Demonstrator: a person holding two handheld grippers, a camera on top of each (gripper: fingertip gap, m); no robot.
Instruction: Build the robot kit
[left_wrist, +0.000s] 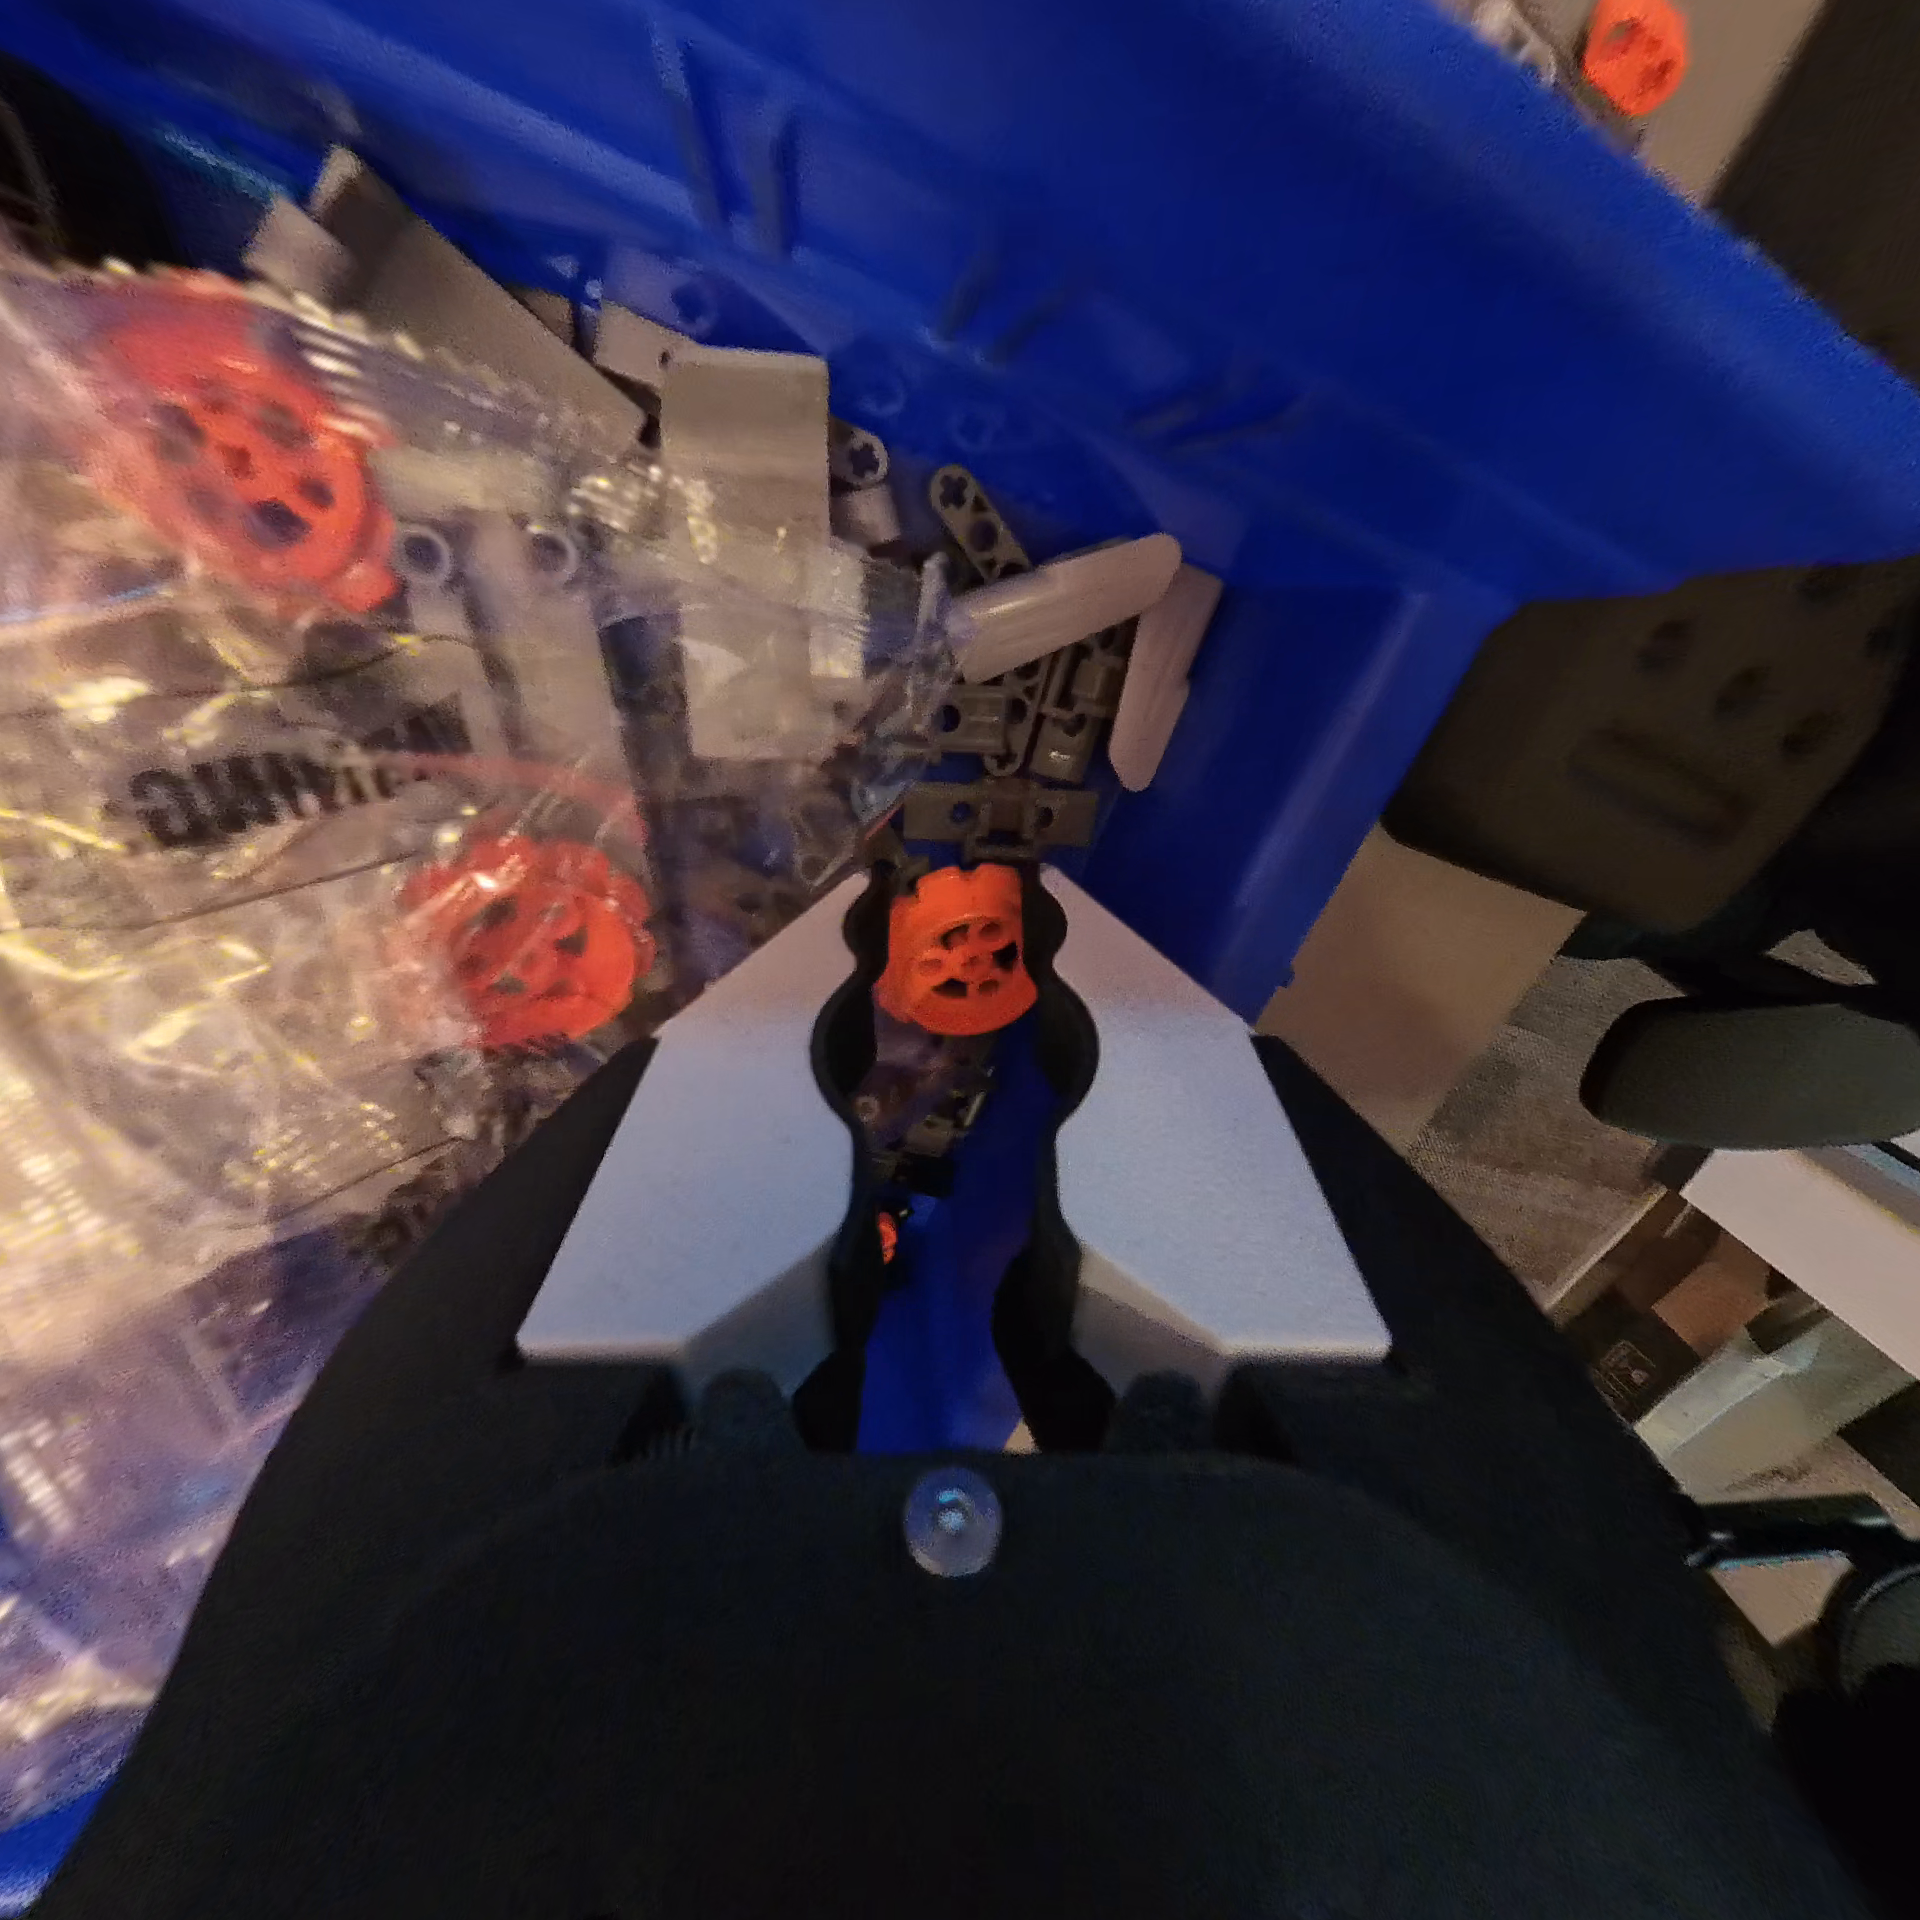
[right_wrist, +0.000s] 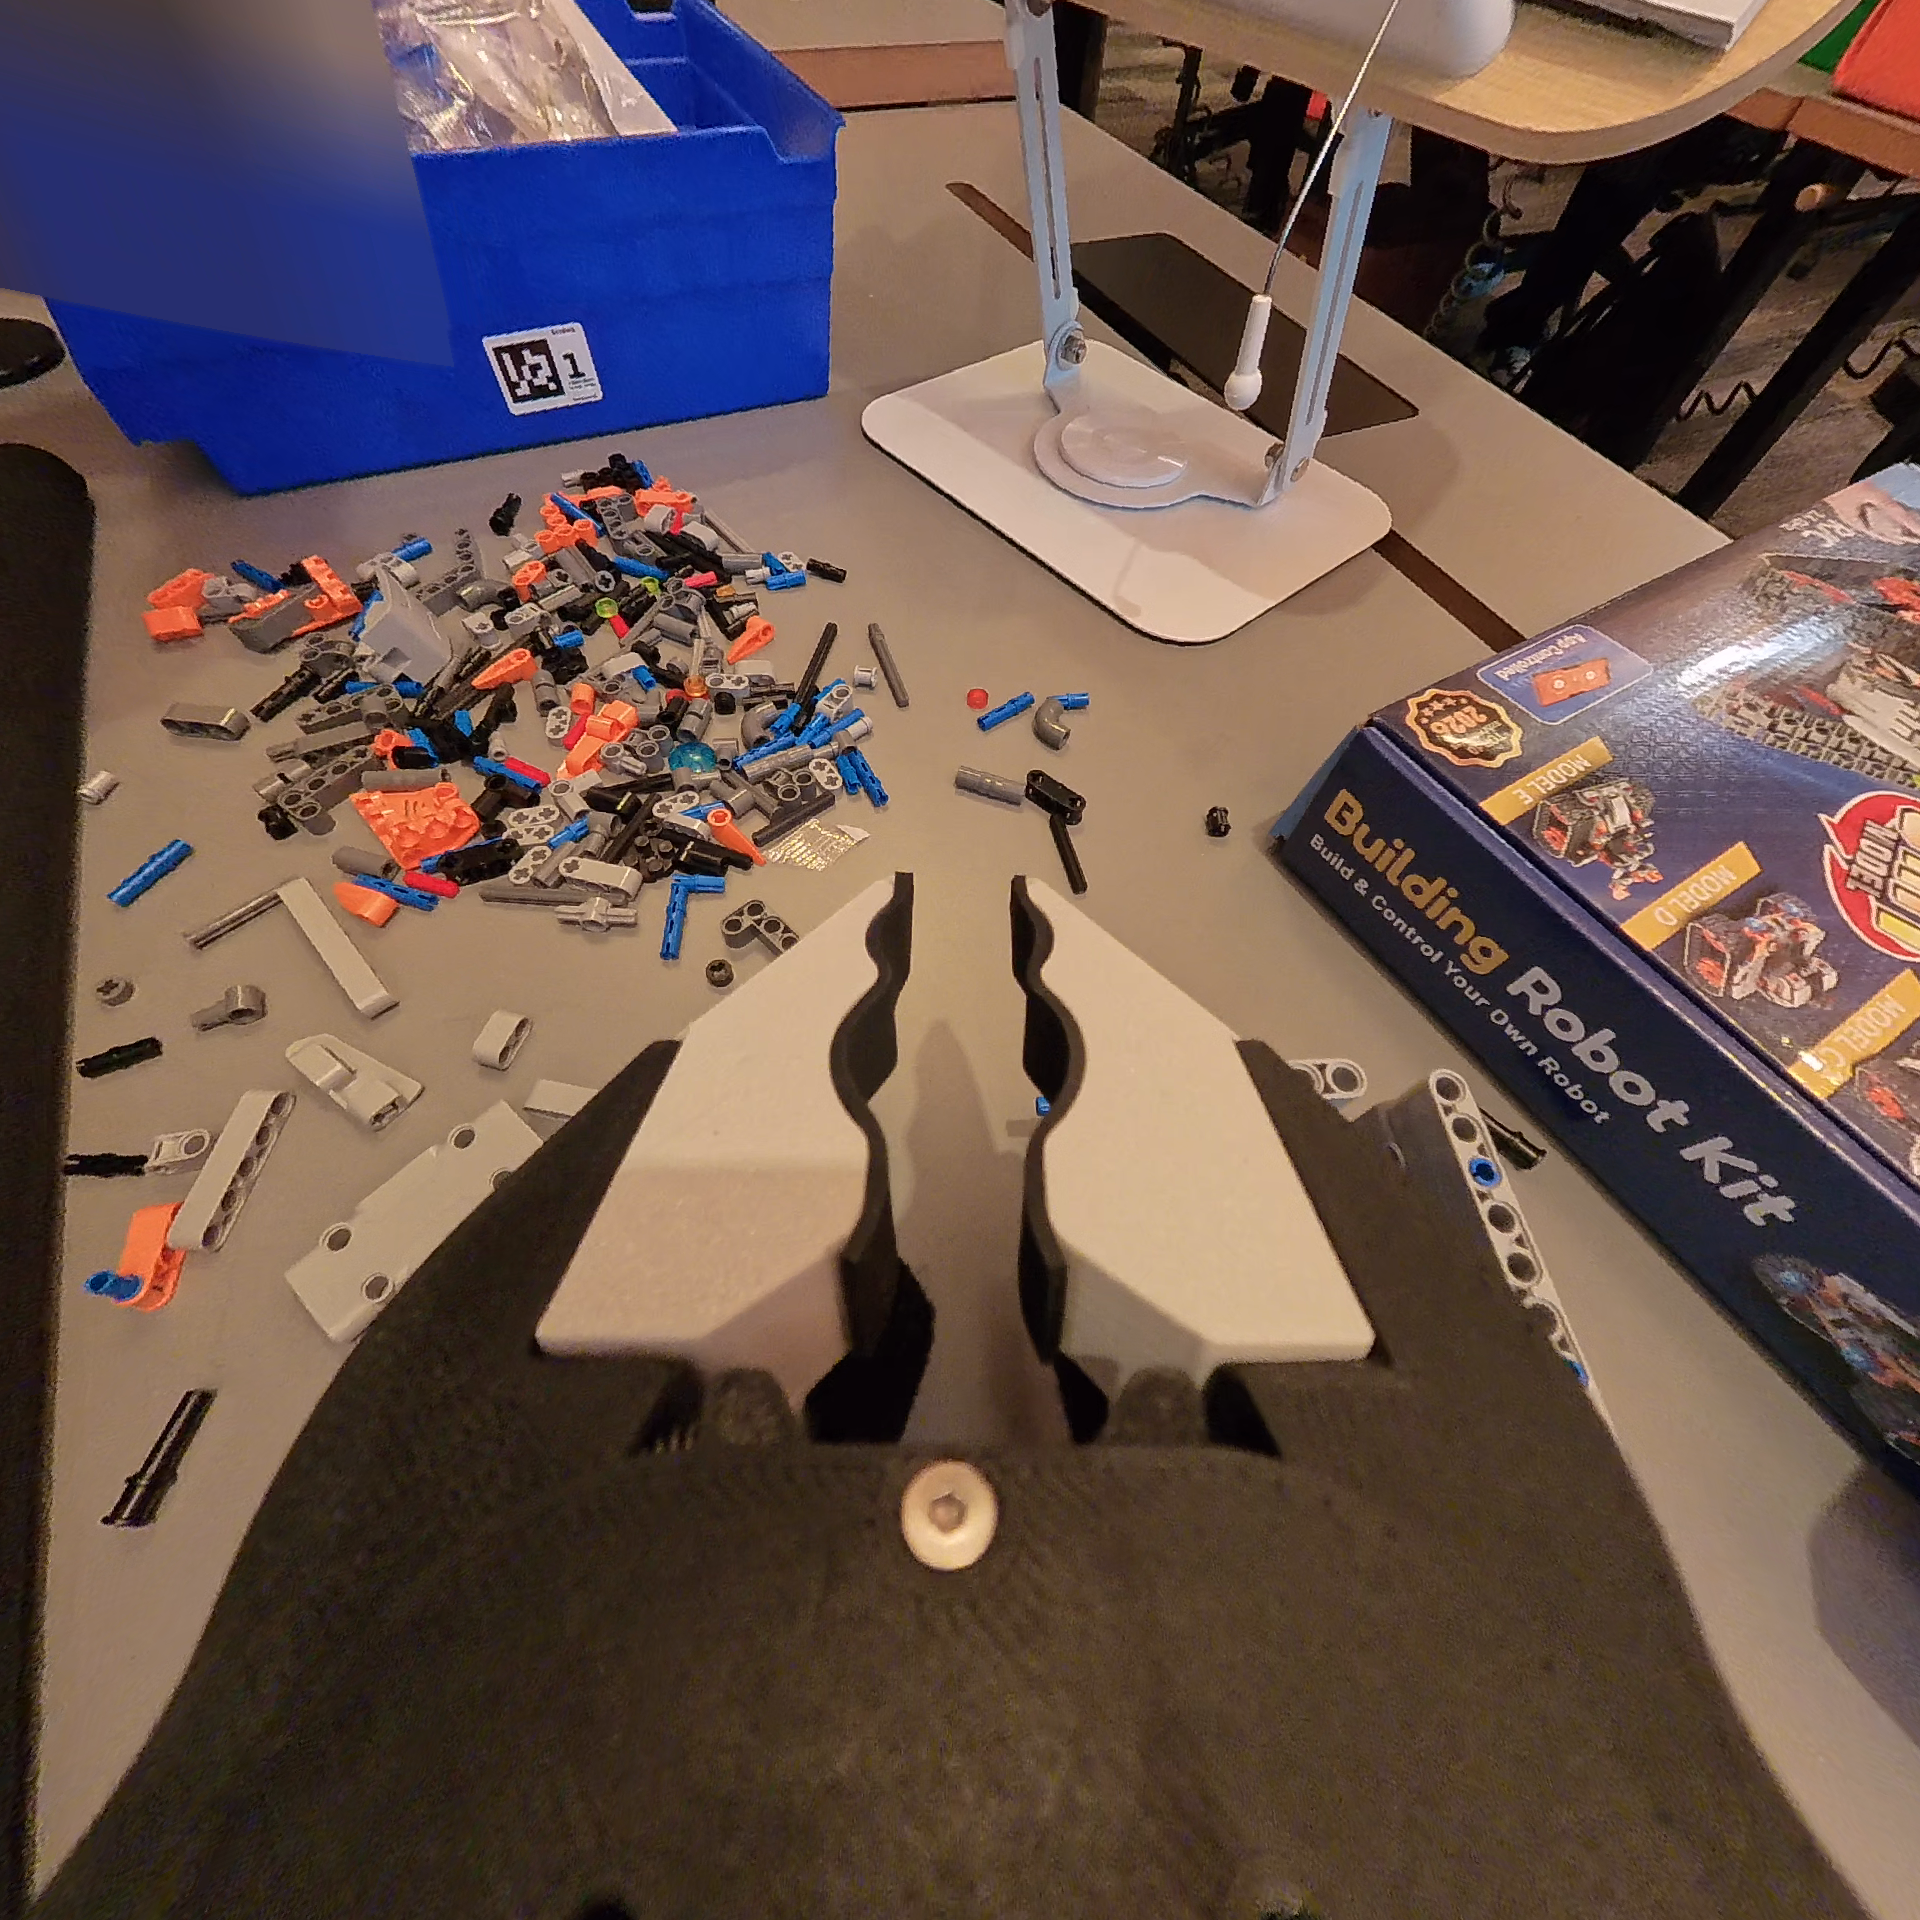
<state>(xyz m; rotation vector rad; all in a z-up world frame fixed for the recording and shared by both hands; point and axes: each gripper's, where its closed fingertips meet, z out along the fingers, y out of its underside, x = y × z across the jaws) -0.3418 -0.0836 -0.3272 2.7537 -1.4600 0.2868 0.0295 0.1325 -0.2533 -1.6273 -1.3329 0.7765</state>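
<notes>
Orange wheel hub (left_wrist: 954, 958) sits clamped between the left gripper (left_wrist: 956, 883) fingertips, tilted over the blue bin (left_wrist: 1195, 312); two more orange hubs lie bagged inside, a fourth beyond its far rim. Right gripper (right_wrist: 961, 894) hovers level, jaws slightly apart and empty, near the loose parts pile (right_wrist: 540, 707) on the counter (right_wrist: 1195, 935), one boxed kit (right_wrist: 1662, 935) right.

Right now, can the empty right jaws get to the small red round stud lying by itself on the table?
Probably yes. The right gripper is open and holds nothing, and the small red round stud lies ahead on bare grey table, apart from the pile.
</notes>
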